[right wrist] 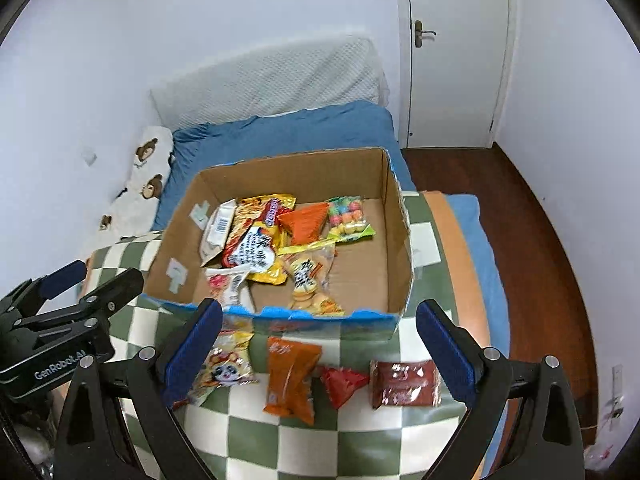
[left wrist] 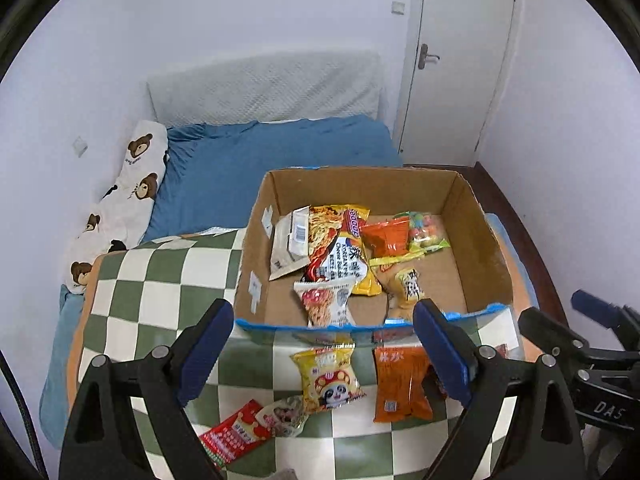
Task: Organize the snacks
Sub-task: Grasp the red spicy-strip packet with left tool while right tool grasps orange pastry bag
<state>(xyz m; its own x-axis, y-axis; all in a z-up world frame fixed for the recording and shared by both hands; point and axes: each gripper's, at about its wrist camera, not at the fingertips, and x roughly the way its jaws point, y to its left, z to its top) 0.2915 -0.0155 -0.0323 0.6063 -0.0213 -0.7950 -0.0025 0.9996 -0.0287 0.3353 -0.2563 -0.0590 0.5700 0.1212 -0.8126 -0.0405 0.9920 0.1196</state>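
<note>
A cardboard box (left wrist: 476,216) (right wrist: 396,216) stands on the green-and-white checked blanket (left wrist: 160,280) (right wrist: 360,440) and holds several snack packets. In front of it lie a yellow panda packet (left wrist: 330,378) (right wrist: 224,372), an orange packet (left wrist: 400,384) (right wrist: 290,380), a red packet (left wrist: 236,436) and a small clear pack (left wrist: 284,416). The right wrist view also shows a red triangular packet (right wrist: 342,384) and a brown packet (right wrist: 404,382). My left gripper (left wrist: 324,356) is open and empty above the loose packets. My right gripper (right wrist: 320,360) is open and empty above them too.
The box sits on a bed with a blue sheet (left wrist: 248,168) and a bear-print pillow (left wrist: 132,196) at the left. A white door (left wrist: 456,60) and dark wood floor (right wrist: 520,216) lie to the right.
</note>
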